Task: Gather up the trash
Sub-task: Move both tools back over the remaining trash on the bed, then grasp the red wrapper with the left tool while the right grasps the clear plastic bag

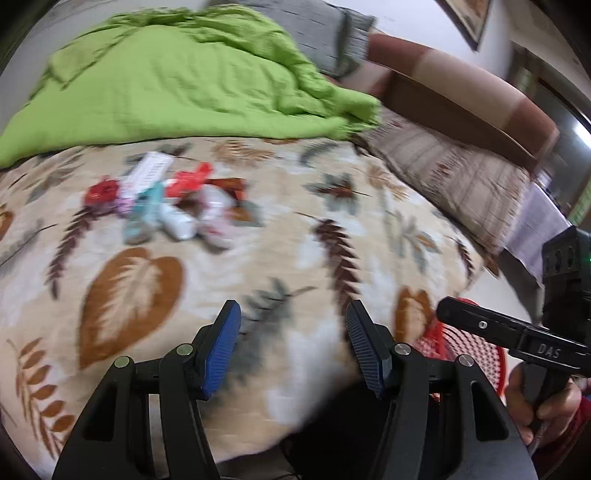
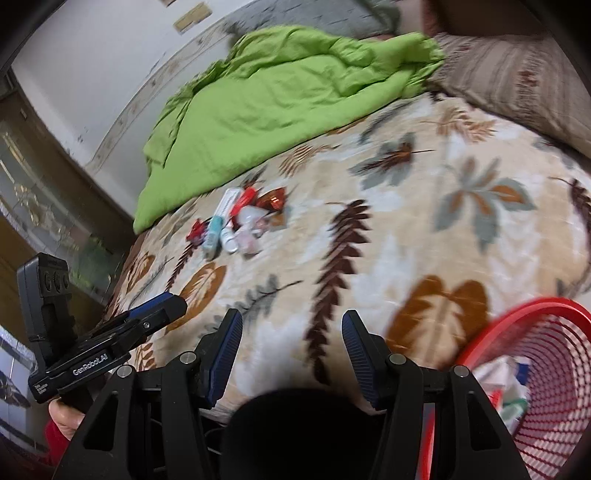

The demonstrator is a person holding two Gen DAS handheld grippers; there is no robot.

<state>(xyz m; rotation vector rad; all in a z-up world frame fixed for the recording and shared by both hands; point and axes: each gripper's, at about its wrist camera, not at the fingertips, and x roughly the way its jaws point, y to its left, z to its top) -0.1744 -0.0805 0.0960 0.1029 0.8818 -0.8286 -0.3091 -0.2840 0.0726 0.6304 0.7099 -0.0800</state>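
Observation:
A small heap of trash [image 1: 166,199] lies on the leaf-patterned bedspread [image 1: 258,240]: red wrappers, a white box, a teal tube and small white and pink containers. It also shows in the right wrist view [image 2: 240,225]. A red mesh bin [image 2: 535,376] at the bed's near edge holds some wrappers; its rim shows in the left wrist view [image 1: 465,350]. My left gripper [image 1: 293,347] is open and empty, well short of the heap. My right gripper [image 2: 291,354] is open and empty, left of the bin. Each gripper shows in the other's view, the right one [image 1: 491,325] and the left one [image 2: 147,317].
A crumpled green blanket [image 1: 177,85] lies behind the heap. A striped pillow [image 1: 454,177] and a brown headboard [image 1: 461,96] stand to the right. A grey pillow [image 1: 321,29] lies at the back. A wall and a cabinet [image 2: 40,184] flank the bed's left side.

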